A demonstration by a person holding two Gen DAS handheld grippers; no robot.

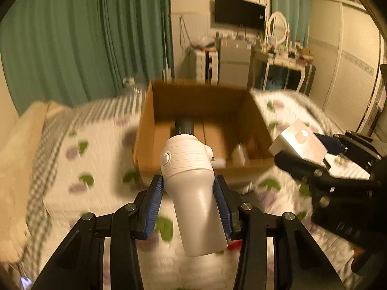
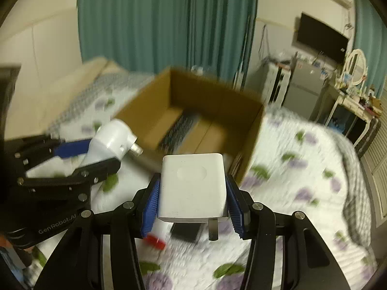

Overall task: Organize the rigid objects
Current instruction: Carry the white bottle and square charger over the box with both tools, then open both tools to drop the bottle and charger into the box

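The left gripper [image 1: 188, 188] pinches a white device [image 1: 191, 181] at its waist between the fingers; smooth hard plastic, likely light and slippery. The right gripper [image 2: 192, 193] clamps a white charger [image 2: 193, 183] by its flat sides. The cardboard box [image 1: 203, 111] lies just beyond both fingertips.

A home bedroom. A bed [image 1: 72, 149] with a white quilt printed with green and purple shapes fills the foreground, with a beige pillow [image 1: 17, 159] at its left end. An open cardboard box [image 1: 193, 101] sits on the bed. Beyond the bed hang green curtains [image 1: 84, 36]. Right of the curtains, a dark TV [image 1: 238, 13] is mounted on the wall above a small grey fridge [image 1: 233, 60]. Right of the fridge stands a white dressing table [image 1: 285, 65] with an oval mirror [image 1: 278, 27]. Pale wardrobe doors [image 1: 348, 67] line the right wall.
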